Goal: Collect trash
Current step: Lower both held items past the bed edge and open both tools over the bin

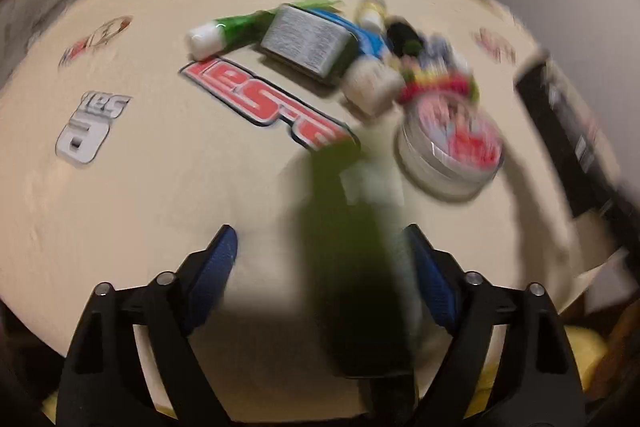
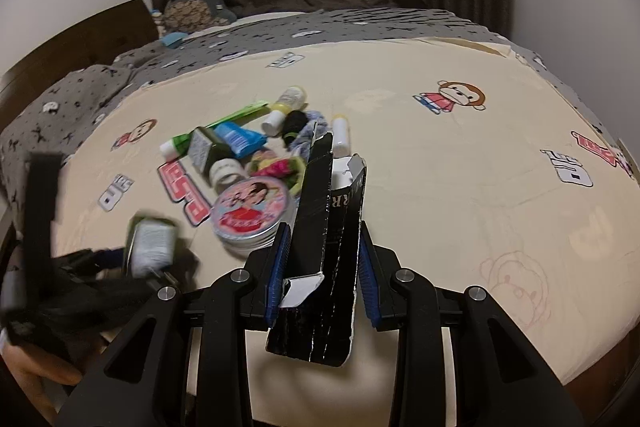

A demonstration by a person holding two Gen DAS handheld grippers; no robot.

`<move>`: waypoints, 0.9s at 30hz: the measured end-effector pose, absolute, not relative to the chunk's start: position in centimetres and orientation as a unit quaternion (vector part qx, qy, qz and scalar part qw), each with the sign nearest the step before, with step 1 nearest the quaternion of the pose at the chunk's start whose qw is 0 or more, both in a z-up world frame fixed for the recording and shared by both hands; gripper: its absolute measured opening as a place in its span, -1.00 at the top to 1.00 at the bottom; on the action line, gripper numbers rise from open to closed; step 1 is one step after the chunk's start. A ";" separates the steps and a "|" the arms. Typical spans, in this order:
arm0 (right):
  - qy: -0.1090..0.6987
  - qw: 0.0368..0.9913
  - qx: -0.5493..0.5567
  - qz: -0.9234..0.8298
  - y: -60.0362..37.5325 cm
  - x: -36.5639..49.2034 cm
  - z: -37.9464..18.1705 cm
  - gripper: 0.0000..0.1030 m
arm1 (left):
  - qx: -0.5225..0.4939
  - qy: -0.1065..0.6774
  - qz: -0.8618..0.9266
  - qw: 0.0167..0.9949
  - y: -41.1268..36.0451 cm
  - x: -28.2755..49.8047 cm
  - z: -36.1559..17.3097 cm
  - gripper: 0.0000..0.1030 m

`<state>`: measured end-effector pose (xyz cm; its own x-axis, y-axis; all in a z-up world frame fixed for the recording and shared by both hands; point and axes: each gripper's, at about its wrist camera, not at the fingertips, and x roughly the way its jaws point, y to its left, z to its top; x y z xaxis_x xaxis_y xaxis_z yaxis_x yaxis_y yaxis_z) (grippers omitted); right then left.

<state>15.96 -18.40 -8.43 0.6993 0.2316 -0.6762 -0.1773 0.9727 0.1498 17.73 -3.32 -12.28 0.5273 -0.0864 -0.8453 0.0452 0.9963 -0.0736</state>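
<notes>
Right claw grips a torn black cardboard box, glossy, creased, white inside showing at the ripped flap. Left claw spread wide; a blurred dark green box sits between its blue ribbed pads, touching the right one at most, can't tell if held. Trash pile on the cream printed bedsheet: round tin w/ cartoon lid, green tube, blue tube, small white jar.
</notes>
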 end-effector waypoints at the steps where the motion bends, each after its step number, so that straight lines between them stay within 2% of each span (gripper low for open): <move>1: 0.371 0.921 0.035 0.114 -18.3 15.7 -8.4 0.36 | -0.008 0.477 -0.027 0.878 -3.9 17.5 -12.5 -0.56; 2: 0.370 0.921 0.033 0.115 -18.3 15.5 -8.4 0.36 | -0.004 0.472 -0.020 0.881 -4.1 17.4 -12.5 -0.54; 3: 0.369 0.922 0.032 0.114 -18.3 15.3 -8.4 0.36 | -0.004 0.468 -0.020 0.883 -4.2 17.3 -12.4 -0.42; 5: 0.368 0.922 0.031 0.114 -18.5 14.7 -8.4 0.36 | -0.006 0.461 -0.024 0.887 -4.4 17.2 -12.1 -0.04; 6: 0.367 0.923 0.030 0.114 -18.6 14.4 -8.4 0.36 | -0.007 0.458 -0.025 0.888 -4.3 17.1 -11.9 0.09; 7: 0.365 0.923 0.029 0.114 -18.7 13.9 -8.4 0.36 | -0.010 0.455 -0.025 0.890 -4.1 17.1 -11.8 0.34; 13: 0.352 0.927 0.020 0.129 -18.8 10.2 -8.9 0.41 | -0.010 0.439 -0.045 0.897 -3.3 15.3 -11.1 0.37; 18: 0.340 0.929 0.005 0.144 -18.4 6.7 -9.4 0.64 | 0.020 0.420 -0.081 0.904 -3.6 9.5 -10.6 0.37; 24: 0.342 0.926 0.000 0.160 -18.9 2.3 -9.1 0.65 | 0.049 0.422 -0.132 0.896 -4.8 2.0 -11.8 0.37; 27: 0.370 0.913 -0.004 0.170 -18.9 0.5 -9.9 0.65 | 0.054 0.431 -0.149 0.888 -5.1 0.3 -12.6 0.37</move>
